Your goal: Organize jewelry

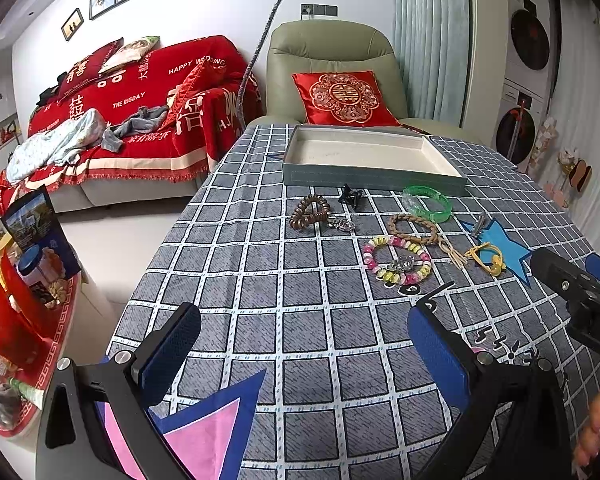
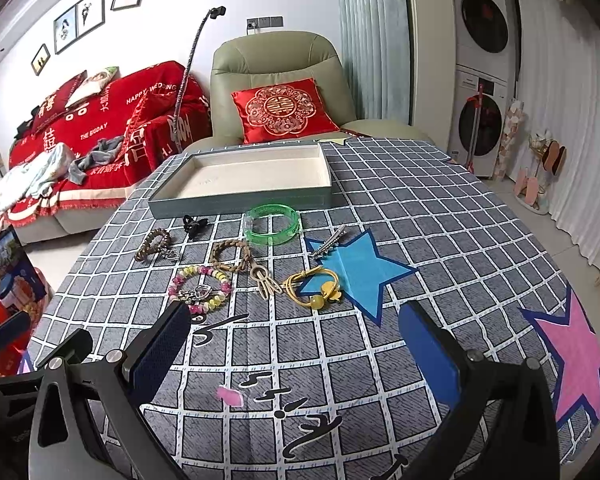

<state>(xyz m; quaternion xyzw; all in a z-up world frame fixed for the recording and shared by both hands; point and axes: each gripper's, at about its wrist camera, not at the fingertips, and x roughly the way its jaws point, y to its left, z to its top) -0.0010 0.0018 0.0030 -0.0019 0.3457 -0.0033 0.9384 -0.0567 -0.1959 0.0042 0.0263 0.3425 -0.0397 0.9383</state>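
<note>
On the checked tablecloth [image 2: 380,208], the jewelry is lying scattered just in front of the empty grey tray [image 2: 244,196]: a green bangle [image 2: 272,226], a braided bracelet [image 2: 230,256], a pink-and-yellow beaded bracelet [image 2: 200,288], a yellow cord bracelet [image 2: 314,286], a brown bead bracelet [image 2: 154,246], a black claw clip [image 2: 194,224] and a silver hair clip [image 2: 328,242]. Nothing is sitting in the tray, so sorting is likely only starting. Both the left gripper [image 1: 304,354] and the right gripper [image 2: 296,344] are hovering with fingers spread, grasping nothing. Next, one probably needs lowering over a nearby piece, such as the beaded bracelet.
</note>
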